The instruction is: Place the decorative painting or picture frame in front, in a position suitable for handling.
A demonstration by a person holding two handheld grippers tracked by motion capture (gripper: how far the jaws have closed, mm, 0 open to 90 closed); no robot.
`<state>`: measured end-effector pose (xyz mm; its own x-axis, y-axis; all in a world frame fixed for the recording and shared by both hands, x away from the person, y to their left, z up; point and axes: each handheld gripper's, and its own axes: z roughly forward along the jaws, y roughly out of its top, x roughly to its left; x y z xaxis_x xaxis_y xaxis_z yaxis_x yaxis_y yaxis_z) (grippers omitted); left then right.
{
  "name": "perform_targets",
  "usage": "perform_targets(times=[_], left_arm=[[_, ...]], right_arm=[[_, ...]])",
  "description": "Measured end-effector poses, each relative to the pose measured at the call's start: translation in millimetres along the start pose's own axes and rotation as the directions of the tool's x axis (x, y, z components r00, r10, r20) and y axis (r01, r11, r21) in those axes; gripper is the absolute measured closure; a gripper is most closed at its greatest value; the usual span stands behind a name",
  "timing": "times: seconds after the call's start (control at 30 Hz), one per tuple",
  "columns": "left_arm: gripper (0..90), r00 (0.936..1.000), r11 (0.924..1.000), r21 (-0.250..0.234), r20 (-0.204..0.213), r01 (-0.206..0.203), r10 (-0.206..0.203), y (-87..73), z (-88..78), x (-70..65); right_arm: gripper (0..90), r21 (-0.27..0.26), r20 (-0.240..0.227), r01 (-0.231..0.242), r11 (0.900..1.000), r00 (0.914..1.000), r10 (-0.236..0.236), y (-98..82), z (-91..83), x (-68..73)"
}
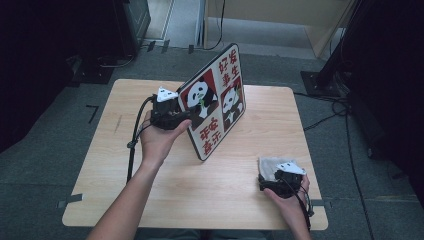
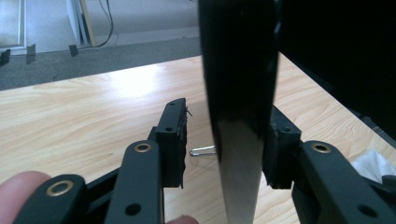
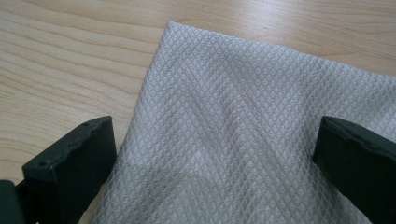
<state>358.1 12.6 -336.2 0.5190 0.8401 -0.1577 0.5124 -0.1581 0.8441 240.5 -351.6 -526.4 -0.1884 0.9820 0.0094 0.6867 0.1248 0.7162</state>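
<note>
Cloth (image 3: pixel 243 121) on wooden table (image 1: pixel 200 200); grey carpet (image 1: pixel 45 150).

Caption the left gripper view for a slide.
Left gripper straddles the tilted panda board's dark edge above the wooden table.

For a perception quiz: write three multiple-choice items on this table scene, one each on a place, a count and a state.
1. Where is the grey cloth? A. under the right gripper B. on the floor C. on a chair
2. How many pandas does the panda board show? A. one B. two C. four
3. How does the board stand? A. flat B. tilted up on edge C. snapped apart
Answers: 1 A, the open jaws straddle it; 2 B, two panda panels; 3 B, its lower edge rests on the table.
</note>
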Motion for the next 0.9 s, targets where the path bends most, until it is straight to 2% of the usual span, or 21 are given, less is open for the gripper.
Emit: perform_targets(times=[0.07,0.37,0.43,0.53,0.77,0.8,0.9], left_arm=[[60.7,1.0000,1.0000,0.002,0.000,-0.003,0.003,2.8,-0.6,-0.1],[65.3,0.9994,0.9973,0.070,0.031,-0.021,0.019,18.1,-1.2,3.5],[65.7,0.9992,0.9959,0.090,0.039,-0.007,0.003,22.7,-1.5,5.6],[65.9,0.9976,0.9905,0.138,0.068,0.005,-0.014,30.1,-1.0,9.9],[66.5,0.9959,0.9777,0.208,0.090,-0.026,0.008,42.1,0.3,13.9],[67.1,0.9955,0.9741,0.224,0.094,-0.033,0.012,44.6,0.7,14.4],[67.5,0.9935,0.9676,0.251,0.114,-0.022,-0.007,50.5,1.6,17.7]], right_arm=[[0.0,0.000,0.000,0.000,1.000,1.0000,0.000,0.0,0.0,0.0],[0.0,0.000,0.000,0.000,1.000,1.0000,0.000,0.0,0.0,0.0],[0.0,0.000,0.001,0.001,1.000,1.0000,-0.001,0.0,0.0,-0.1],[0.0,0.000,0.000,0.000,1.000,1.0000,0.000,0.0,0.0,0.0],[0.0,-0.001,0.002,0.001,1.000,1.0000,-0.001,0.1,0.2,-0.1],[0.0,-0.001,0.001,0.000,1.000,1.0000,0.000,0.1,0.1,0.0],[0.0,-0.001,0.001,0.001,1.000,1.0000,-0.001,0.1,0.2,-0.1]])
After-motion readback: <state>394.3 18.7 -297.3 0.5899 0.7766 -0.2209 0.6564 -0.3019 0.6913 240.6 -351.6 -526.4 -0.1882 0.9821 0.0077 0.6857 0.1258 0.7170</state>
